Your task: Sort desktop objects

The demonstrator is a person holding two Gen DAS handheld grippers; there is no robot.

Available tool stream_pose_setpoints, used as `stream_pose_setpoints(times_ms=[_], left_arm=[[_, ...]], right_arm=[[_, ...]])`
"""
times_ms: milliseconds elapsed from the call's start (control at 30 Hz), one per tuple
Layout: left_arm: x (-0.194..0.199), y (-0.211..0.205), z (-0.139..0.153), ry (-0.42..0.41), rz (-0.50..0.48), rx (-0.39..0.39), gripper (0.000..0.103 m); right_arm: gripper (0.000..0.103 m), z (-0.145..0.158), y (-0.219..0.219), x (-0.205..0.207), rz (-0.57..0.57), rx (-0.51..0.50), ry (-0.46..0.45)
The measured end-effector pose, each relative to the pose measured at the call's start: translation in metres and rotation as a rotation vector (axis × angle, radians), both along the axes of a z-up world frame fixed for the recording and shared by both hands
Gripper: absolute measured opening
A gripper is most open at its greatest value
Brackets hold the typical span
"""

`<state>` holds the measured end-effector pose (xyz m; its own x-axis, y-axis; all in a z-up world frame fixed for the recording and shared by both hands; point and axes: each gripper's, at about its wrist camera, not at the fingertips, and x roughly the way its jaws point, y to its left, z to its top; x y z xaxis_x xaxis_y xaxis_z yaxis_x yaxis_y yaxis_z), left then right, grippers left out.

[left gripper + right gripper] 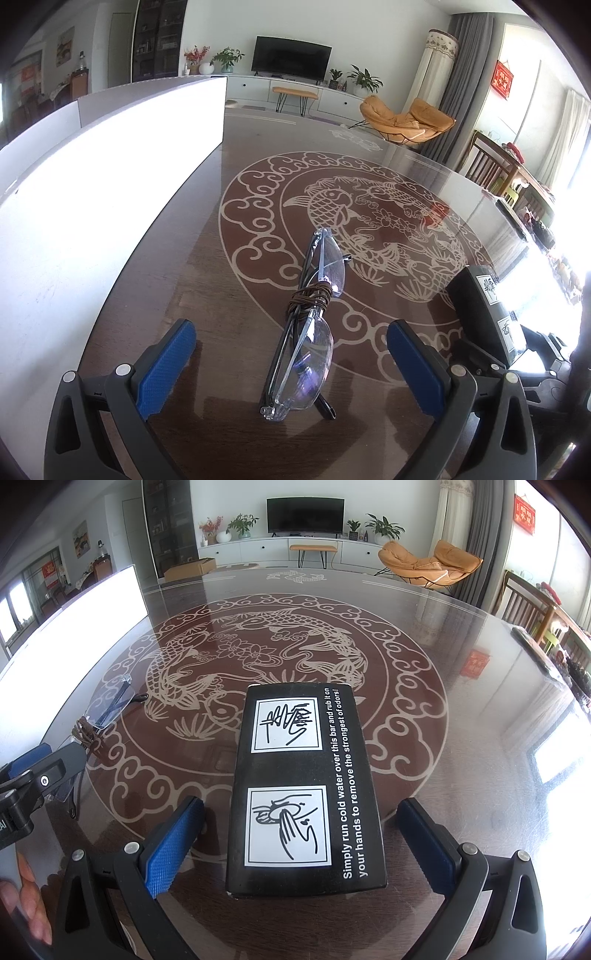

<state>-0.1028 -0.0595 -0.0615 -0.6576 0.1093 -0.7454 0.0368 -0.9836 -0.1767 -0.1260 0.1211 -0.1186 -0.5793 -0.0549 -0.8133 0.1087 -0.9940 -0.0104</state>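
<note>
Folded clear-lens glasses (308, 325) with a brown cord wound round the bridge lie on the dark patterned table, between the wide-apart blue pads of my left gripper (290, 345), which is open and not touching them. A black box (304, 790) with white hand-washing pictures and white text lies flat between the pads of my right gripper (301, 821), also open with gaps on both sides. The box also shows at the right of the left wrist view (484, 314). The glasses (107, 709) and the left gripper (44, 771) show at the left of the right wrist view.
A large bright white board (92, 206) lies on the table to the left of the glasses. The glossy round table (461, 738) has a fish and cloud pattern. Chairs (524, 609) stand past its far right edge.
</note>
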Motion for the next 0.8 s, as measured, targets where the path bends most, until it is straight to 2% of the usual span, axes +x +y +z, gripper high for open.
stream_pose_setpoints(times_ms=[800], left_arm=[[-0.0046, -0.0045, -0.0047, -0.029, 0.005, 0.012, 0.103]], right_arm=[[0.103, -0.0002, 0.0002, 0.0005, 0.000, 0.000, 0.000]])
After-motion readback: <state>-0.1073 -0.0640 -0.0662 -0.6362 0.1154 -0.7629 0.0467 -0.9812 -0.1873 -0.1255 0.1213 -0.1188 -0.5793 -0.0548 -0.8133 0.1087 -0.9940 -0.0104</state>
